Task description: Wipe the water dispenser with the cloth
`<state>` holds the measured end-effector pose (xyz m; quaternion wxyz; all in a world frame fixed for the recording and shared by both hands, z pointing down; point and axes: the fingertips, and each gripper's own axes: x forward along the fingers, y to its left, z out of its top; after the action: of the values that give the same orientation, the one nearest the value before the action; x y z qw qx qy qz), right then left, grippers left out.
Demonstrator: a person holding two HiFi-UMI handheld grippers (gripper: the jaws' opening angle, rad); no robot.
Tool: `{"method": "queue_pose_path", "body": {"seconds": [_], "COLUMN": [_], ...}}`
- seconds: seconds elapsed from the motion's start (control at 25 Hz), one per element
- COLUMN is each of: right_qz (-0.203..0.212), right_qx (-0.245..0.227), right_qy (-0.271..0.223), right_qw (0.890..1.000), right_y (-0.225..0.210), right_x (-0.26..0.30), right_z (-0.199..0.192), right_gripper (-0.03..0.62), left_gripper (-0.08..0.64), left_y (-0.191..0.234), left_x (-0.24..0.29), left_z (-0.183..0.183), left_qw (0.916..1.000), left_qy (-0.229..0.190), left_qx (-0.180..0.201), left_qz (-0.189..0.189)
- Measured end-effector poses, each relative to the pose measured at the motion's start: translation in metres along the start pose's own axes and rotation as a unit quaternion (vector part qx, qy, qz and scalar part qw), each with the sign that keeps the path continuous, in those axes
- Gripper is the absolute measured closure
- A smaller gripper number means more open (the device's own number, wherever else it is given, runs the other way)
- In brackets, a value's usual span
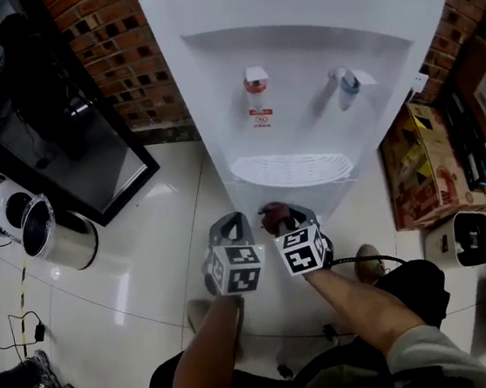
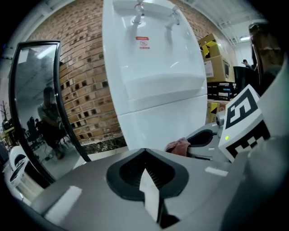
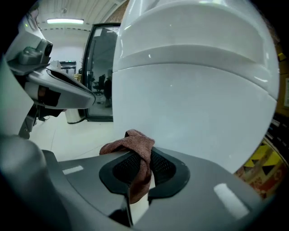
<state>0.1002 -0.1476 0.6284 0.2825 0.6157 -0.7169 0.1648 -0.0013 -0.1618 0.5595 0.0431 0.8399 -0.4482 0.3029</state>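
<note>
Bunched reddish-brown cloth [image 3: 136, 145] just before the upright white water dispenser [image 1: 322, 117].

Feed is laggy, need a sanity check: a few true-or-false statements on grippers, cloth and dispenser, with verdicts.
1. The right gripper is shut on the cloth. True.
2. The left gripper holds a cup. False: its fingers are together, empty.
3. In the head view, the red tap is left of the blue tap. True.
4. The cloth lies on the drip tray. False: it is in the right gripper, below the tray.

Glossy floor [image 1: 144, 245] carries water dispenser [image 1: 294, 33], steel bin [image 1: 55, 236], cardboard box [image 1: 420, 167].
</note>
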Motion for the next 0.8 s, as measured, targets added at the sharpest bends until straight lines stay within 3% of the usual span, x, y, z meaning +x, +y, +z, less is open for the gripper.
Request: {"method": "queue_pose_path", "body": {"seconds": [0.4, 0.8], "right_qz": [-0.089, -0.13], "right_qx": [0.06, 0.096], "right_qy": [0.014, 0.021], "right_qw": [0.994, 0.987], "right_y": [-0.104, -0.152], "right_x": [-0.058, -0.07], "right_z": [-0.045, -0.071], "right_gripper": [0.522, 0.522], "left_gripper": [0.56, 0.56], "left_y": [-0.087, -0.13], "left_x": [0.006, 0.011], "left_z": [0.029, 0.036], "left_qw": [0.9976, 0.9943], "left_qy": [-0.026, -0.032], "left_qx": [0.02, 0.024], "left_qz": [-0.061, -0.099]}}
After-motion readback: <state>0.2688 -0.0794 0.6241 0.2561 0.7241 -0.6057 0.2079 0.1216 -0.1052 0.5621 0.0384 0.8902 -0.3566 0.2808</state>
